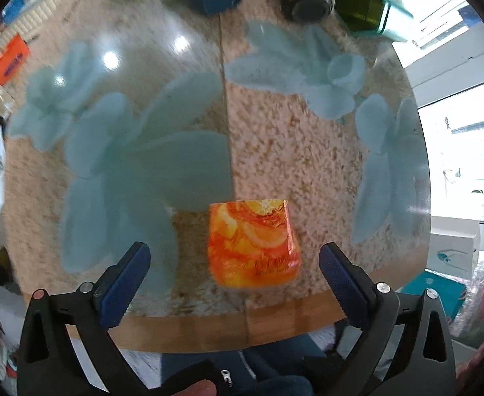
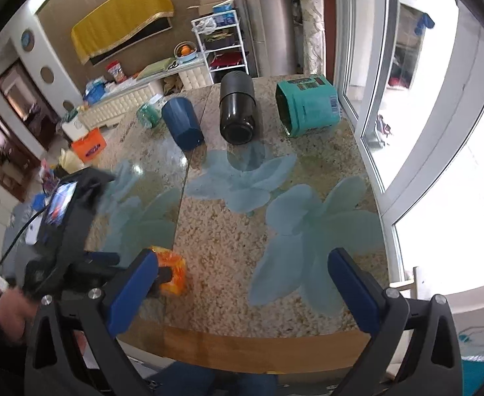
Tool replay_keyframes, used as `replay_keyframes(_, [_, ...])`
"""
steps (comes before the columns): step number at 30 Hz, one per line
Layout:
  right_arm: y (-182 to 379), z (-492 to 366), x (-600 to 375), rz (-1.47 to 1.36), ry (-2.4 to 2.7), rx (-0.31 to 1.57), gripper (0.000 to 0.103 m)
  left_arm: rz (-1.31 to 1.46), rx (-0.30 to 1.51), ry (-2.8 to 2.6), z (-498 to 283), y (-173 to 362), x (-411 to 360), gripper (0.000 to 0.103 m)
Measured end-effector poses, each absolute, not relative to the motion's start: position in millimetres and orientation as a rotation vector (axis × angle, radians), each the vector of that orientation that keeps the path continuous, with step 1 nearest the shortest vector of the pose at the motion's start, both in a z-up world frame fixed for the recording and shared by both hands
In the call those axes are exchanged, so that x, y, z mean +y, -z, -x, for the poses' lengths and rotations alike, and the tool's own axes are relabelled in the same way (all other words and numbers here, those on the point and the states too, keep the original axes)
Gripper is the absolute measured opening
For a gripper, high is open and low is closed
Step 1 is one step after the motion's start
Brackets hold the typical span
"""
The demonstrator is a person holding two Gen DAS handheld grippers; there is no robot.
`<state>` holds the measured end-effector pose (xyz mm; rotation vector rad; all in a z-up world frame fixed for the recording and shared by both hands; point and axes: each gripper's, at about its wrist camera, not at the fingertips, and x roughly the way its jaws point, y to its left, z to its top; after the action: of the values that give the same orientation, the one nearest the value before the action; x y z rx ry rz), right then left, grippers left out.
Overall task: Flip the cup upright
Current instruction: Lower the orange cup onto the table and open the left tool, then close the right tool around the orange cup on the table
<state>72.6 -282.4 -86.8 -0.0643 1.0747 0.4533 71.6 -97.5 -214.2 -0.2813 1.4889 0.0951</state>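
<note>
An orange cup (image 1: 253, 244) with a citrus print sits on the table near its front edge. In the left wrist view it lies between and just ahead of my left gripper's (image 1: 233, 262) blue fingers, which are wide open and not touching it. The cup also shows in the right wrist view (image 2: 172, 270), partly behind my right gripper's left finger. My right gripper (image 2: 242, 283) is open and empty over the table to the right of the cup. The left gripper's body (image 2: 67, 231) shows at the left of that view.
Lying on their sides at the far end of the table (image 2: 275, 297) are a blue cup (image 2: 182, 122), a black cup (image 2: 237, 109), a teal cup (image 2: 308, 104) and a green one (image 2: 148, 115). A window is on the right.
</note>
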Motion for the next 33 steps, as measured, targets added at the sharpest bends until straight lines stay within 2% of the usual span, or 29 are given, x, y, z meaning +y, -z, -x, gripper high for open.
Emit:
replay_keyframes(7, [99.3,-76.7,-252.1,0.071,-0.476,1.139,0.103,0.188,1.424,-0.12,-36.1,177.5,-46.3,0.103])
replay_keyframes(11, [119.3,-74.4,-210.9,0.105,-0.474,1.255,0.103,0.156,1.391,-0.091,-19.9,168.2,-5.9,0.103])
replay_keyframes(18, [174.2,-75.7,-152.5,0.158,-0.371,1.484,0.103,0.148,1.385,0.005,-14.4,186.9,32.8,0.103])
replay_keyframes(26, [211.6,-91.5,-127.3,0.246,-0.287,1.699,0.103,0.153,1.435,0.076,-7.6,208.5,62.0,0.103])
replay_keyframes(33, [237.2,-97.9,-123.8,0.268,-0.246,1.798,0.103,0.2,1.447,0.085,-6.3,220.5,81.7,0.103])
